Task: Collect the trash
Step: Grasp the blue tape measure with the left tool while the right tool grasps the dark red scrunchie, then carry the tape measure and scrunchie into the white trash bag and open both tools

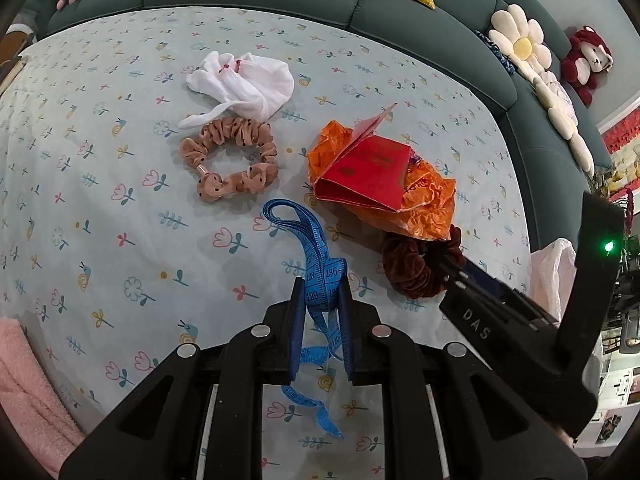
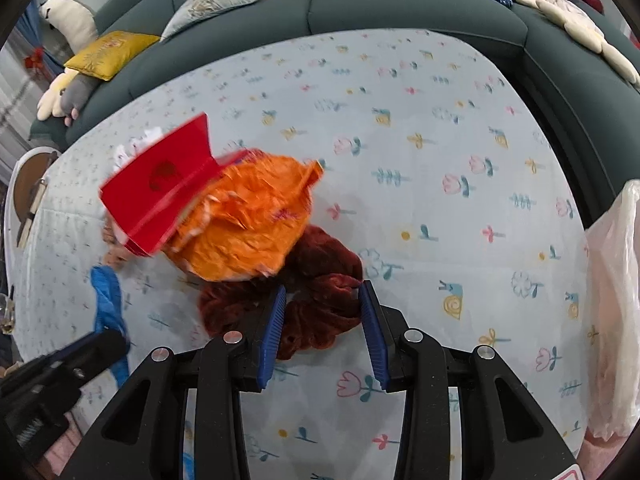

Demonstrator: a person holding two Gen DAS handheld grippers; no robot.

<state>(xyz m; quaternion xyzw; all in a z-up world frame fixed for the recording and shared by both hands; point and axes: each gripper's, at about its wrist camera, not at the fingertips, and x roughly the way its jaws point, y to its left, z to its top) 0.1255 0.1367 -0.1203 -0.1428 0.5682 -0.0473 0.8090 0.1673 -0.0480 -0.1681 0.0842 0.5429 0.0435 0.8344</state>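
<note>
Left gripper (image 1: 322, 280) is clamped on floppy blue tape measure (image 1: 316, 252), right gripper (image 2: 323, 292) open around soft maroon scrunchie (image 2: 316, 308), crinkly orange wrapper (image 2: 248, 224) just ahead, light, pinch its edge.

Envelope (image 1: 370, 172) on wrapper (image 1: 424, 204), wrapper overlapping scrunchie (image 1: 412, 268).

Both grippers are matte black plastic frames with angular cut-outs. The left gripper (image 1: 322, 296) has ribbed blue fingers (image 1: 297, 332) and round silver screws. The right gripper (image 2: 323, 300) matches; its body bears white "DAS" lettering and a green light.
</note>
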